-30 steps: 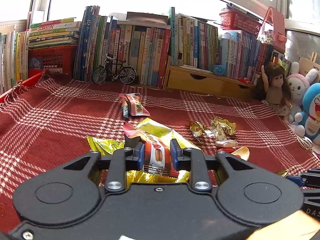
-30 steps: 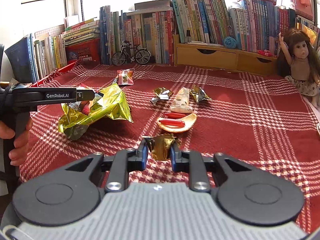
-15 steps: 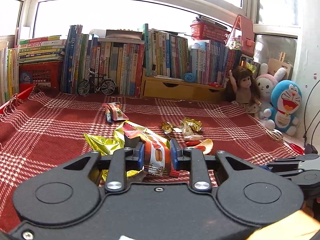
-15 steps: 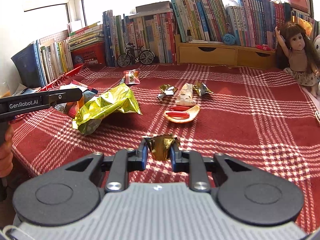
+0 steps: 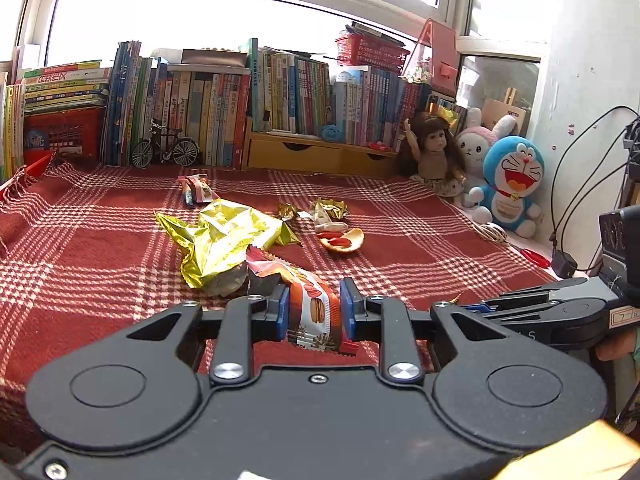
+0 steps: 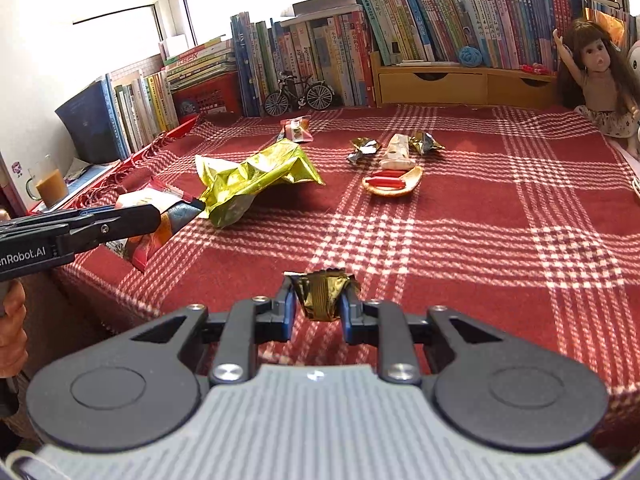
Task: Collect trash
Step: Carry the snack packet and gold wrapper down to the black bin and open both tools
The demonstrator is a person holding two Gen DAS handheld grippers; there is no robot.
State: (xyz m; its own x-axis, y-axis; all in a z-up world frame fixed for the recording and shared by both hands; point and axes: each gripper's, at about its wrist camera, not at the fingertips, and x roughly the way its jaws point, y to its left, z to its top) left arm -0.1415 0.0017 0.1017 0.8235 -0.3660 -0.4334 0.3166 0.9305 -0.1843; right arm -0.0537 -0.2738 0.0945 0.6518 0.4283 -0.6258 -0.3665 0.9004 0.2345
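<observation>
Left claw (image 5: 313, 307): black housing, blue pads, silver screws, white "GenRobot.AI" lettering along its side. Right claw (image 6: 318, 306): black linkage with blue pads forward of a ribbed grey cover, silver screws.

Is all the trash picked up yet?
Not yet. The left gripper holds a macaron wrapper, the right gripper a gold wrapper. The yellow bag, peel and other wrappers are on the blanket.

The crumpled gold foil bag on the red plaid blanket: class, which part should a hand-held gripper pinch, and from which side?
Pinch the pointed flat corner at the far end of the gold foil bag, coming from above on the side facing the orange peel. That thin flap fits between the fingers; the puffed, creased middle looks too bulky.
</observation>
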